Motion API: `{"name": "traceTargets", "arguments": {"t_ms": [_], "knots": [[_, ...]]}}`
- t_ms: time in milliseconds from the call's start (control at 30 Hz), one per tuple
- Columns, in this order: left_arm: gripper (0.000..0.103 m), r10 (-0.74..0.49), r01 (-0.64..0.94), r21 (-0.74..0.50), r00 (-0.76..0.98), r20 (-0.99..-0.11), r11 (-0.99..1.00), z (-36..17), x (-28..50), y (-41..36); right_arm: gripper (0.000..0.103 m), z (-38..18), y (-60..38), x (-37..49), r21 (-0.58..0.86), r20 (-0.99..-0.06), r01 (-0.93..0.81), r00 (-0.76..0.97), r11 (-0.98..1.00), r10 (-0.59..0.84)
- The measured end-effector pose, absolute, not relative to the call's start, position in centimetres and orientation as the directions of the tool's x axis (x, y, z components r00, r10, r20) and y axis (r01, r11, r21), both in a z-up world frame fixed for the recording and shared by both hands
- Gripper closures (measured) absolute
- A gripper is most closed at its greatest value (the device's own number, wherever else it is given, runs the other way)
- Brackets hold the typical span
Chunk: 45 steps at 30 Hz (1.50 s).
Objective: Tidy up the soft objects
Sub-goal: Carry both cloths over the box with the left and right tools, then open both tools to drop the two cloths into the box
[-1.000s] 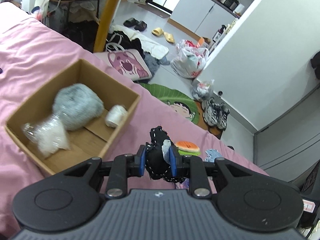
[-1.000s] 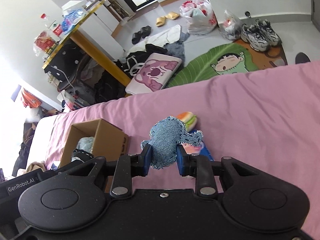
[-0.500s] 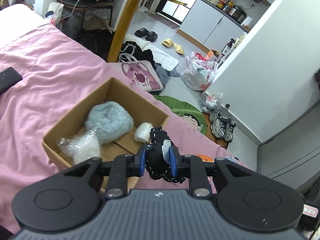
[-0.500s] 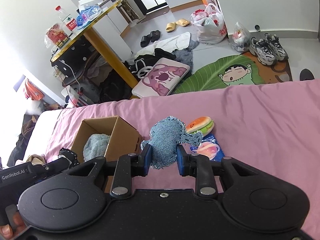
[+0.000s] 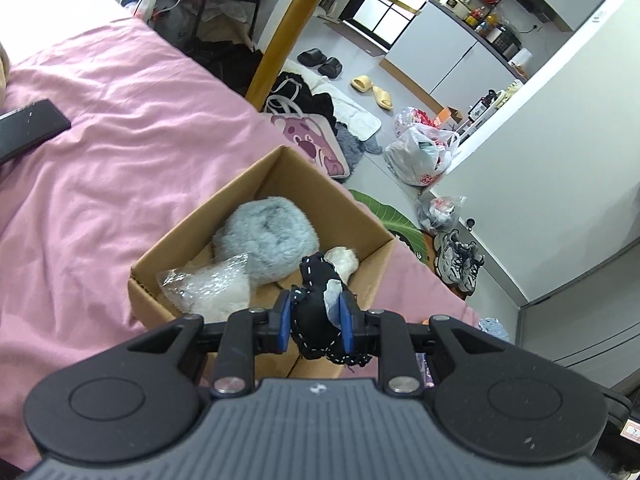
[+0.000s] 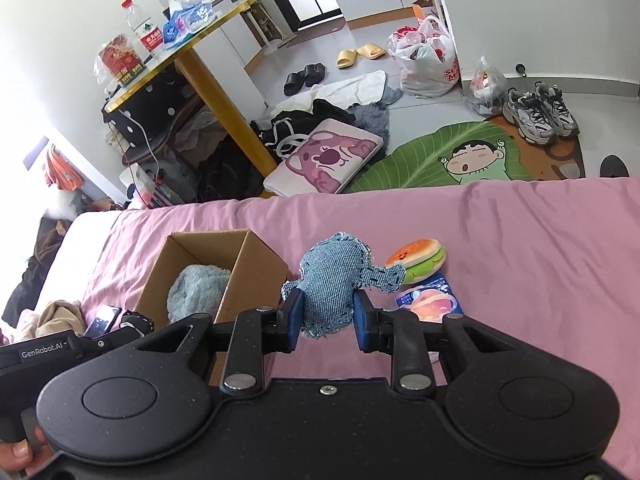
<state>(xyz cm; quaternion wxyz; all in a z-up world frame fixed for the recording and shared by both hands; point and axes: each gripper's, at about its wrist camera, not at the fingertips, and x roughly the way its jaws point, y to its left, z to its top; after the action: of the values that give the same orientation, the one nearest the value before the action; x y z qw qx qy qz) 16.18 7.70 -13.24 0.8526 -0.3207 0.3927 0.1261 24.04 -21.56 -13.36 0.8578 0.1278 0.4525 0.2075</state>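
My left gripper (image 5: 312, 327) is shut on a black stitched soft toy (image 5: 316, 312), held above the near right part of an open cardboard box (image 5: 240, 184) on the pink bed. Inside the box lie a grey fluffy ball (image 5: 264, 236), a clear bag of white stuffing (image 5: 208, 290) and a small white roll (image 5: 342, 260). My right gripper (image 6: 327, 318) is shut on a blue denim soft toy (image 6: 332, 280), to the right of the same box (image 6: 256, 260). A hamburger plush (image 6: 418, 258) and a printed packet (image 6: 430, 300) rest on the sheet beyond it.
A black phone (image 5: 28, 128) lies on the pink sheet (image 5: 120, 140) at the left. The bed edge drops to a floor with a pink cushion (image 6: 324, 160), a green cartoon mat (image 6: 460, 156), shoes (image 6: 540, 112), bags and a yellow table leg (image 5: 284, 36).
The left gripper has carried the black toy left, from beside the box to above its near right part. The right gripper has held the denim toy while the view pulled back slightly.
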Motion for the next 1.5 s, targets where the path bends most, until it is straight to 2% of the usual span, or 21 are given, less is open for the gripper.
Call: {"name": "traceTargets", "arguments": {"t_ms": [600, 933, 1100, 1400, 1500], "knots": [[0.079, -0.062, -0.517, -0.409, 0.563, -0.824, 0.752, -17.1, 16.6, 9.4, 0.077, -11.6, -13.6, 23.3, 0.357, -0.731, -0.361, 0.466, 0.861, 0.498], [0.073, -0.072, -0.534, -0.455, 0.590, -0.804, 0.712, -17.0, 16.1, 11.2, 0.076, -12.5, -9.7, 23.3, 0.354, -0.748, -0.391, 0.426, 0.850, 0.508], [0.063, -0.057, -0.551, -0.451, 0.588, -0.807, 0.702, -17.0, 16.2, 11.8, 0.062, -12.6, -8.9, 23.0, 0.360, -0.753, -0.411, 0.402, 0.838, 0.521], [0.029, -0.038, -0.523, -0.427, 0.599, -0.800, 0.738, -16.3, 16.7, 11.2, 0.061, -12.1, -10.9, 23.3, 0.335, -0.773, -0.368, 0.420, 0.868, 0.476], [0.023, -0.032, -0.512, -0.417, 0.602, -0.798, 0.751, -15.7, 16.9, 10.8, 0.060, -11.6, -12.0, 23.3, 0.328, -0.776, -0.356, 0.427, 0.875, 0.465]]}}
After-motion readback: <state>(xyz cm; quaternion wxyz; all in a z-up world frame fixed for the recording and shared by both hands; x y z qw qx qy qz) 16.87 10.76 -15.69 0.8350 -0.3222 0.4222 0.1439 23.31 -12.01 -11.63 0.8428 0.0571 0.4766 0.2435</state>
